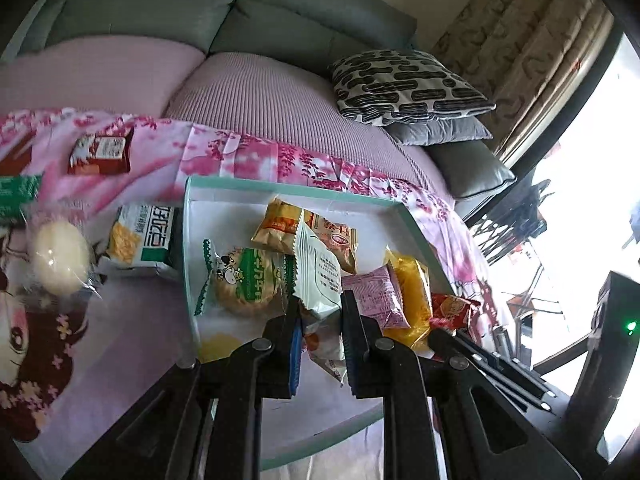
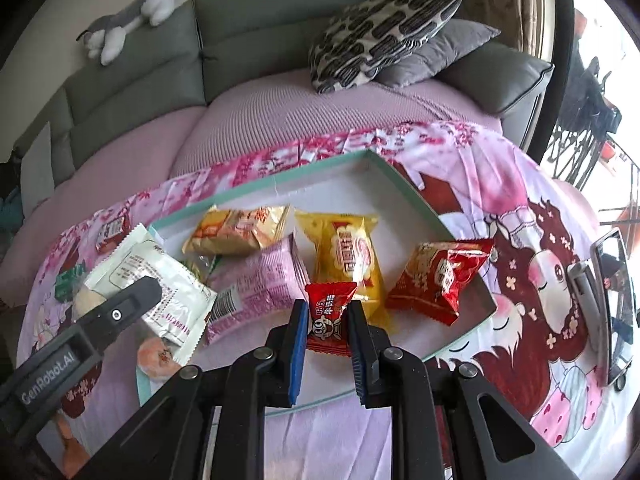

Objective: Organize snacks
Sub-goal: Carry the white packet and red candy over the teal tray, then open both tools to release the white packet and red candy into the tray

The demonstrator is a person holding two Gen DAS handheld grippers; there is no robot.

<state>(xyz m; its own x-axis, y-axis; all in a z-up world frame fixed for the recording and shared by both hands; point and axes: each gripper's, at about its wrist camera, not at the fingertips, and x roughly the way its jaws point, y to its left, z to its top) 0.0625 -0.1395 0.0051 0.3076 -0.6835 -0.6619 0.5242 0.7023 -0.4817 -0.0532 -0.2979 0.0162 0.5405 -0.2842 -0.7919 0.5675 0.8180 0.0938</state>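
Green packet (image 1: 18, 196) cut off at the left edge; bun (image 1: 60, 256) blurred; white packet's (image 1: 320, 280) lower end hidden behind the jaws.

Both wrist views: close, downward, tray (image 1: 296, 190) shared.

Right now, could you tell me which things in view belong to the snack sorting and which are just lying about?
Job:
left gripper holding white packet
right gripper holding red candy
tray
cracker pack outside the tray

Lying about:
patterned cushion
plush toy
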